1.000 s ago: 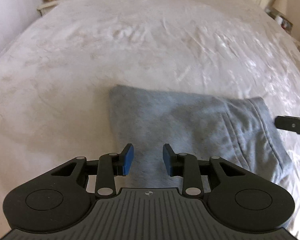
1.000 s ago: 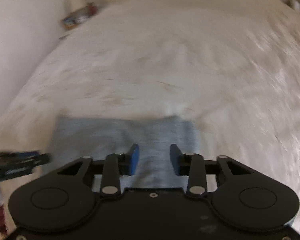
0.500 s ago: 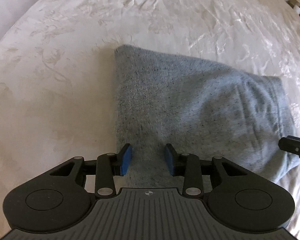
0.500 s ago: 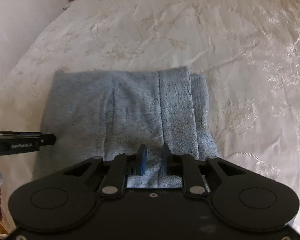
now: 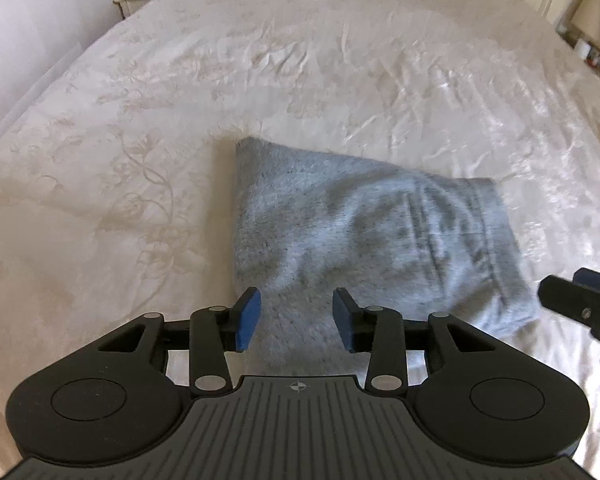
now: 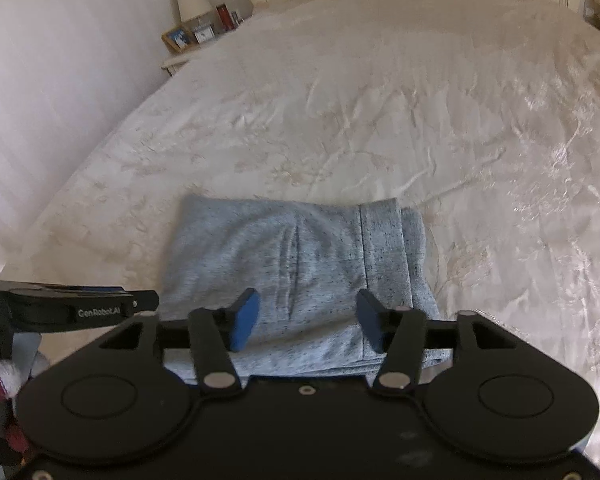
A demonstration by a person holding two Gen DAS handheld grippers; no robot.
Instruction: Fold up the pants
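Right wrist: pants folded, compact.

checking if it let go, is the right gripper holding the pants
No, the right gripper is wide open above the folded grey pants, with nothing between its fingers.

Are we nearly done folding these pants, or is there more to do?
The pants already lie in a compact folded rectangle on the bed. Nothing is in hand: the left tongs and right tongs are open above it. At most a final tidy seems left.
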